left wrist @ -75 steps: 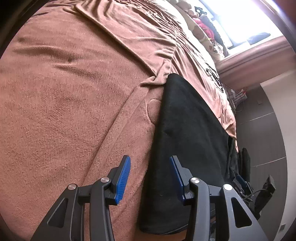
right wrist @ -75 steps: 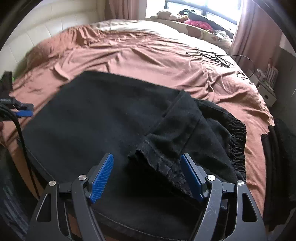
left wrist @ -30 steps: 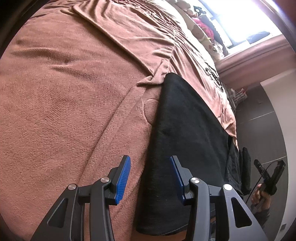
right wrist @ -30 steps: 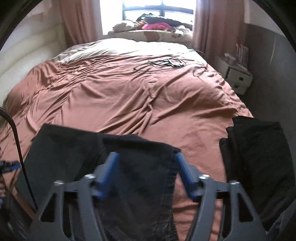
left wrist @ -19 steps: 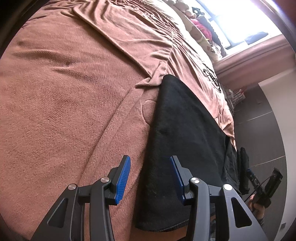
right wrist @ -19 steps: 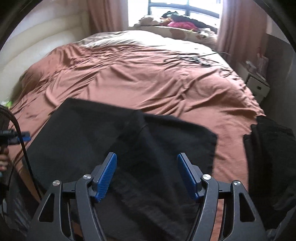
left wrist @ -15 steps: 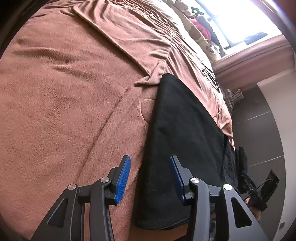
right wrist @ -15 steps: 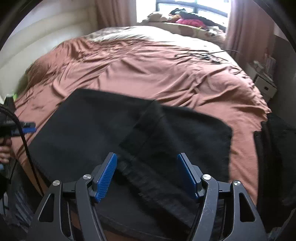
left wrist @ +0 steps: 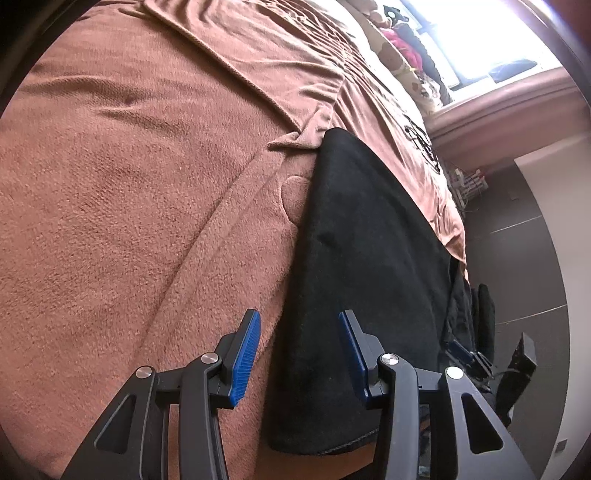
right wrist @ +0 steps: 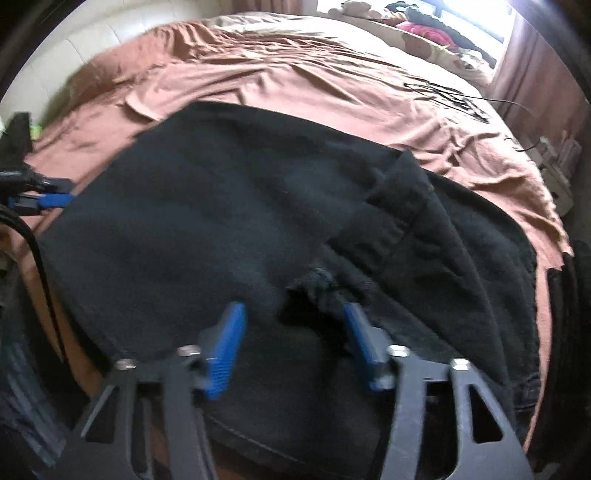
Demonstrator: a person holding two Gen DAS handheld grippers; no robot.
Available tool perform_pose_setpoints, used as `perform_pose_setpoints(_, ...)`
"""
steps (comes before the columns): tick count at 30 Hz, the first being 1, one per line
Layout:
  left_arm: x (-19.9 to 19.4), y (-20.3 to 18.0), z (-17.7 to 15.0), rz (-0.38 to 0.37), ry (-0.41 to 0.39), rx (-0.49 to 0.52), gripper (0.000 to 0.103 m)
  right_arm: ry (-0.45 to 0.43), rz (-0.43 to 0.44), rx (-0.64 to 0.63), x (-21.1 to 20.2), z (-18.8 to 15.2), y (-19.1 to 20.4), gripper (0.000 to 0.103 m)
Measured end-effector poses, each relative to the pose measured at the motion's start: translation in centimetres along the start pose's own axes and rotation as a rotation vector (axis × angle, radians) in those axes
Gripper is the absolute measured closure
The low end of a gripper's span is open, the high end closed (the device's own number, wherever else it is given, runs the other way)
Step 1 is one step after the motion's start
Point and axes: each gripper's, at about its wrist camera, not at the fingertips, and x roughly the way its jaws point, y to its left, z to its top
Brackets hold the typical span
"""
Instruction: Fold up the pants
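The pants [right wrist: 229,229] are plain black all over. The bed cover [left wrist: 140,177] under them is a plain reddish brown. Each gripper, the left gripper [left wrist: 299,354] and the right gripper [right wrist: 295,347], has black arms and bright blue ribbed pads [left wrist: 245,356]. At the far end of the bed lies a cream pillow [right wrist: 417,44] with brown patches, and behind it a pink cloth [right wrist: 424,31]. The curtain [right wrist: 535,85] at the far right is dusky pink.

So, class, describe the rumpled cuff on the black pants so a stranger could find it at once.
Start at the brown bed cover, then the black pants spread flat on its near edge. The cuff is the one bunched, puckered fold on that smooth cloth, between the closing right gripper pads.
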Motion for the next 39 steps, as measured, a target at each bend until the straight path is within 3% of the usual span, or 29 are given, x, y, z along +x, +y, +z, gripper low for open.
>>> perform_pose_setpoints(1, -0.1, -0.1, 0.0, -0.001, -0.003, 0.005, 0.057, 0.002, -0.011, 0.015, 0.2, 0.1, -0.3, 0.080)
perform_pose_setpoints(2, -0.2, -0.1, 0.0, 0.002, -0.004, 0.008, 0.057, 0.003, -0.019, 0.042, 0.2, 0.1, -1.2, 0.097)
perform_pose_setpoints(3, -0.3, -0.2, 0.0, 0.003, -0.006, 0.007, 0.057, 0.003, -0.018, 0.063, 0.3, 0.1, -1.7, 0.103)
perform_pose_setpoints(5, -0.5, -0.3, 0.1, 0.000, -0.010, 0.006, 0.057, -0.009, 0.034, 0.140, -0.3, 0.2, -3.9, 0.103)
perform_pose_setpoints(9, -0.6, -0.6, 0.3, -0.001, -0.017, 0.009, 0.057, -0.053, 0.026, 0.190, -1.9, 0.2, -6.3, 0.103)
perform_pose_setpoints(11, -0.4, -0.8, 0.4, 0.003, -0.016, 0.011, 0.057, -0.071, 0.069, 0.220, -2.6, 0.3, -7.7, 0.103)
perform_pose_setpoints(13, -0.3, -1.0, 0.4, -0.001, -0.016, 0.014, 0.057, -0.066, 0.130, 0.211, -3.1, 0.2, -7.2, 0.103)
perform_pose_setpoints(20, 0.0, -1.1, 0.4, 0.004, -0.012, 0.010, 0.057, -0.044, 0.140, 0.128, -1.8, -0.4, -5.5, 0.103)
perform_pose_setpoints(22, -0.1, -0.9, 0.4, 0.007, -0.011, 0.011, 0.057, -0.019, 0.132, 0.132, -0.7, -0.2, -5.5, 0.100)
perform_pose_setpoints(23, -0.2, -0.8, 0.4, 0.009, -0.012, 0.011, 0.057, -0.016, 0.130, 0.132, -0.6, -0.1, -5.4, 0.089)
perform_pose_setpoints(24, -0.3, -0.6, 0.5, 0.011, -0.014, 0.009, 0.057, -0.015, 0.128, 0.132, -0.3, 0.2, -5.0, 0.067)
perform_pose_setpoints(26, -0.3, -0.3, 0.6, 0.011, -0.017, 0.001, 0.057, -0.037, 0.108, 0.137, -0.3, 0.5, -4.5, 0.037)
perform_pose_setpoints(28, -0.4, 0.1, 0.6, 0.011, -0.018, -0.010, 0.057, -0.068, 0.095, 0.125, -0.8, 0.5, -3.4, 0.036)
perform_pose_setpoints(34, -0.4, 1.0, 0.4, 0.013, -0.017, -0.023, 0.057, -0.039, 0.026, 0.093, 0.9, 0.5, -1.4, 0.038)
perform_pose_setpoints(39, -0.7, 1.5, 0.3, 0.015, -0.017, -0.034, 0.057, -0.021, -0.037, 0.086, 2.3, 0.6, -0.2, 0.063)
